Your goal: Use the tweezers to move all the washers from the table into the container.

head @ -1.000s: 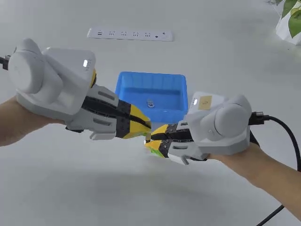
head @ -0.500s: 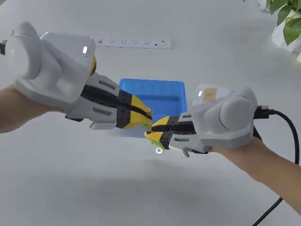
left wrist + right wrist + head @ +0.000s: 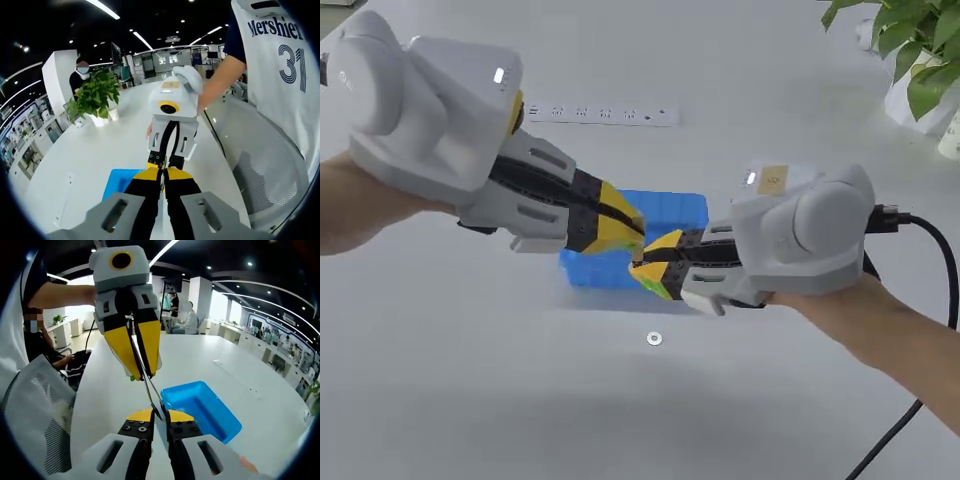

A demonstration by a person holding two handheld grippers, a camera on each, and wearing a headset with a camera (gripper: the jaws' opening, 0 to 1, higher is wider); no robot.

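Left gripper (image 3: 635,226), right gripper (image 3: 646,272) risen clear of washer (image 3: 654,339), tip to tip before container (image 3: 672,211); both clenched on tweezers (image 3: 152,389).

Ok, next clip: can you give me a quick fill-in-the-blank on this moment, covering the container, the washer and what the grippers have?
1. The container is ___ in colour.
2. One washer lies on the ___, outside the container.
3. The left gripper and the right gripper face each other tip to tip, both shut on the ___.

Missing words: blue; table; tweezers.
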